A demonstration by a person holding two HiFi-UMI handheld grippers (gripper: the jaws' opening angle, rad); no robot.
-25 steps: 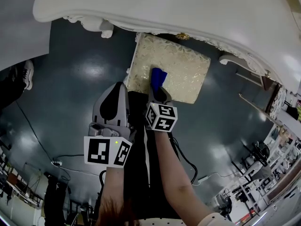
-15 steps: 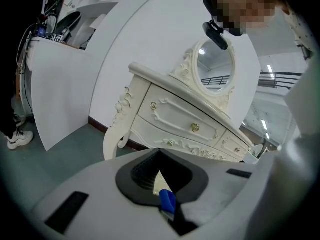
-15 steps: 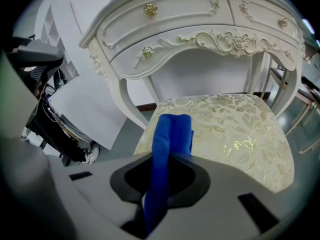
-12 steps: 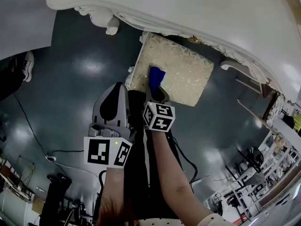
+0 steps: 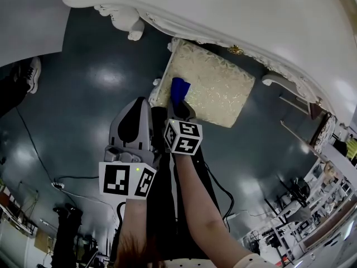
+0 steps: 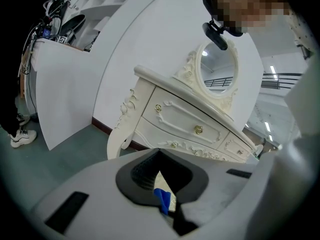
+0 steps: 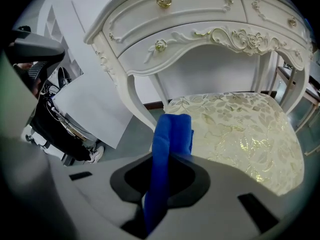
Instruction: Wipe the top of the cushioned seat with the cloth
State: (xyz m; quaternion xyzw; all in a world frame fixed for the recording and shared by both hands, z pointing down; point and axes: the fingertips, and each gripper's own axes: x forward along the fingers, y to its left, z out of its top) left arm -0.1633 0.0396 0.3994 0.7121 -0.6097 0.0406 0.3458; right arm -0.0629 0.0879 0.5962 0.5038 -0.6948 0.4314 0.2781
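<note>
The cushioned seat [image 5: 215, 88] has a pale gold leaf pattern and stands half under a white dressing table [image 5: 234, 15]. My right gripper [image 5: 179, 108] is shut on a blue cloth [image 5: 178, 89], which hangs over the seat's near left edge. In the right gripper view the cloth [image 7: 170, 139] stands up folded between the jaws of the right gripper [image 7: 162, 184], with the seat [image 7: 245, 129] just beyond. My left gripper [image 5: 136, 104] hovers over the floor left of the seat, shut and empty. In its own view the left gripper [image 6: 162, 184] shows a sliver of blue cloth [image 6: 162, 200] past the jaws.
The dressing table's carved leg [image 5: 133, 31] stands left of the seat. A white panel [image 5: 25, 21] leans at far left beside a person's shoe [image 5: 33, 74]. Cables [image 5: 56, 178] trail on the dark floor. Racks and equipment [image 5: 301, 205] crowd the right side.
The right gripper has drawn the blue cloth a little left and nearer, toward the seat's left front edge. The left gripper has stayed put.
</note>
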